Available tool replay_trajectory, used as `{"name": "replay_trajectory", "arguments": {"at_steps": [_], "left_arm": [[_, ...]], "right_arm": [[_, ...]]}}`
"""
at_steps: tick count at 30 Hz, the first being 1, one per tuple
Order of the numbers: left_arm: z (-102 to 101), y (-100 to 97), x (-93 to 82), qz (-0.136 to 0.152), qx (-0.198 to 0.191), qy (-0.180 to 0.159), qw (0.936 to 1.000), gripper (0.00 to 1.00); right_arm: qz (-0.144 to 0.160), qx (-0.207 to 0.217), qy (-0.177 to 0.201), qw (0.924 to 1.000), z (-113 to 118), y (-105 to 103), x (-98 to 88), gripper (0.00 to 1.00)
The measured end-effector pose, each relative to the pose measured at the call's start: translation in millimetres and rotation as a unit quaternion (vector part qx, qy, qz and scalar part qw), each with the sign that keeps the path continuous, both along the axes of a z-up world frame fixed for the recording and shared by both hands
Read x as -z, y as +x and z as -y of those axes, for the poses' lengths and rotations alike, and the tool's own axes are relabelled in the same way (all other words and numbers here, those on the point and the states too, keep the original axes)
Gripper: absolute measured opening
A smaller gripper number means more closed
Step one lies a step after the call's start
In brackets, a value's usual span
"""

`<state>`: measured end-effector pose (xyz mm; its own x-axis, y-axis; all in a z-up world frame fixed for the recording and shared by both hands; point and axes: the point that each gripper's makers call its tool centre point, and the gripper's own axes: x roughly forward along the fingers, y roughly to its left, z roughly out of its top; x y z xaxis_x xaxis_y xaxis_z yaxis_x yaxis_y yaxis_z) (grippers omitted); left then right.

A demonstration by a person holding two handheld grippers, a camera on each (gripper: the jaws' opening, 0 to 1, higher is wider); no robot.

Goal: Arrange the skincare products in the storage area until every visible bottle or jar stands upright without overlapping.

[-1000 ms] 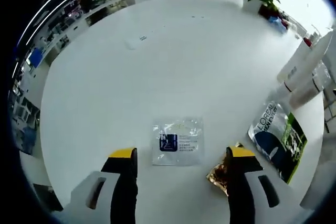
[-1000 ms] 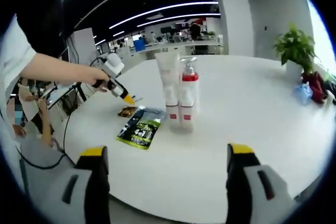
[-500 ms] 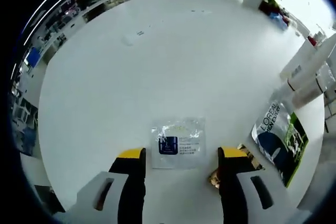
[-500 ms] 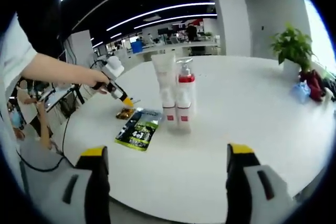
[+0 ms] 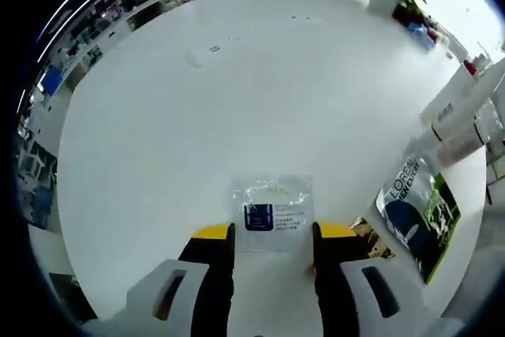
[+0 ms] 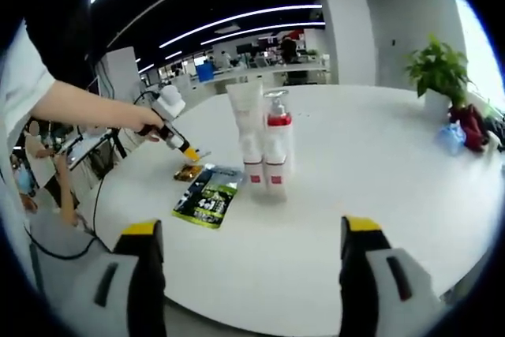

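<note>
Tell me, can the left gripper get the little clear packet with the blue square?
Probably yes. The left gripper sits right at the near edge of the clear packet, jaws either side of it and partly open. Nothing lies between them; the gold sachet is off to one side.

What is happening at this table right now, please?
A person with a gripper in each hand is sorting skincare products on a white table. The left gripper, fingers partly open, sits over a clear sachet lying flat. The right gripper is open, facing the upright tube and pump bottle. A green packet lies beside them.
</note>
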<state>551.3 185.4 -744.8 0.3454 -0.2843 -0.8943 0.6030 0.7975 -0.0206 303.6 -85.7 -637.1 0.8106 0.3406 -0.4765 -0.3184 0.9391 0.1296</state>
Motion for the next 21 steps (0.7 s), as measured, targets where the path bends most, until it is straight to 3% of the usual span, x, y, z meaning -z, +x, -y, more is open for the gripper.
{"name": "replay_trajectory", "arguments": {"at_steps": [11,21], "left_arm": [[0.6,-6.4,-14.3,0.016,-0.003,-0.008,0.9998,0.36],[-5.3,-24.5,-23.3,0.035,-0.024,-0.019,0.9989,0.36]], "right_arm": [[0.003,-0.003,-0.001,1.0000,-1.2,-0.2,-1.1,0.93],[0.008,-0.009,-0.003,0.9999,-3.8,-0.2,-2.7,0.93]]}}
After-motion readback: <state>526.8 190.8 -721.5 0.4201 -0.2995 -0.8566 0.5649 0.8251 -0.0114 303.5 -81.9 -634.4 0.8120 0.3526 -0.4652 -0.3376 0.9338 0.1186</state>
